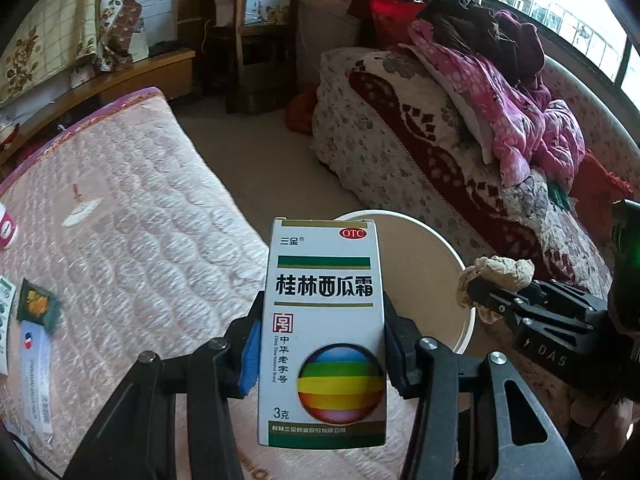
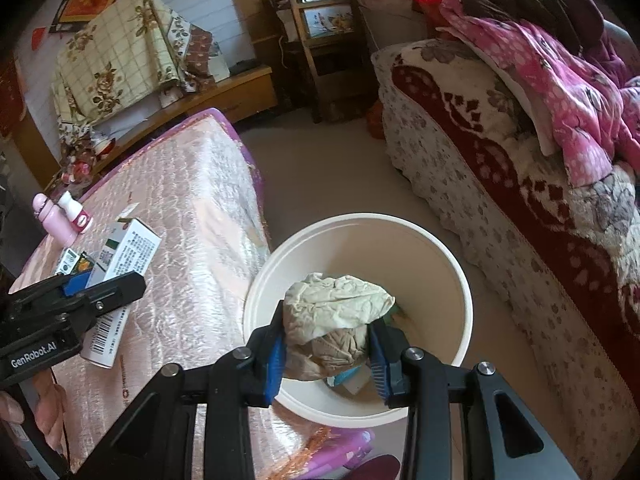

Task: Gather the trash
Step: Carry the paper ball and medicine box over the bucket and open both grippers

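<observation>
My left gripper [image 1: 324, 342] is shut on a white medicine box [image 1: 320, 280] with a rainbow ball printed on it, held upright over the pink mattress edge. Behind it stands a round white bin [image 1: 468, 320] on the floor. My right gripper [image 2: 328, 354] is shut on a crumpled wad of beige paper [image 2: 336, 312], hanging right above the bin [image 2: 460, 272]. Some scraps [image 2: 352, 382] lie at the bin's bottom. In the left wrist view the right gripper [image 1: 486, 294] with the wad [image 1: 504, 268] sits at the bin's right rim. The right wrist view shows the left gripper [image 2: 92, 292] and box [image 2: 128, 256] at left.
A pink quilted mattress [image 1: 140, 220] carries a green sachet [image 1: 38, 304], paper strips and two pink bottles [image 2: 64, 216]. A sofa with a floral cover and piled pink clothes [image 1: 500, 120] lies to the right. A wooden rack [image 1: 256, 40] stands at the back, across bare floor.
</observation>
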`<state>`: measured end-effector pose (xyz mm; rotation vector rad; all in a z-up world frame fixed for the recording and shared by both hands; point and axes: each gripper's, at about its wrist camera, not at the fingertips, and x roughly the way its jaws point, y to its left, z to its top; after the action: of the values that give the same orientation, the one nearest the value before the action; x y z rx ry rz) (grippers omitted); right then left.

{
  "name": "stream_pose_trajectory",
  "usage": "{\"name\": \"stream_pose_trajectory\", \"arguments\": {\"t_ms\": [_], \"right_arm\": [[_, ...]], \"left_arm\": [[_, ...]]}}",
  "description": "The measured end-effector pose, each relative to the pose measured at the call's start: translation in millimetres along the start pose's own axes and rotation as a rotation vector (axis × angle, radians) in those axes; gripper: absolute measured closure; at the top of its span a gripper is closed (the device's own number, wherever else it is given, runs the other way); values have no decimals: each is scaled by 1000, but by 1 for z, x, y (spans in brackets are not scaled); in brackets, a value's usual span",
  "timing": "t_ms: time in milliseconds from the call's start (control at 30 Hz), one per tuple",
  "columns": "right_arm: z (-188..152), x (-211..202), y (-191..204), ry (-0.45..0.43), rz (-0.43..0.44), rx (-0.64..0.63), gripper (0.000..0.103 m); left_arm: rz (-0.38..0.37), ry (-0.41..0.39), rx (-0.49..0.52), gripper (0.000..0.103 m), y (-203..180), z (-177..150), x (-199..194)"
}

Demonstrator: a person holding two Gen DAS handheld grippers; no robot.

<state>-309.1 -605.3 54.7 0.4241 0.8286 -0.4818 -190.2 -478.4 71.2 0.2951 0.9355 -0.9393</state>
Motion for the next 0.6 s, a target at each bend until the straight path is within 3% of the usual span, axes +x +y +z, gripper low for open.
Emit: {"name": "stream_pose_trajectory", "arguments": {"t_ms": [600], "right_arm": [[-6, 16, -19, 37, -27, 29, 63]], "left_arm": [[-87, 34, -40, 51, -17, 8, 36]]}}
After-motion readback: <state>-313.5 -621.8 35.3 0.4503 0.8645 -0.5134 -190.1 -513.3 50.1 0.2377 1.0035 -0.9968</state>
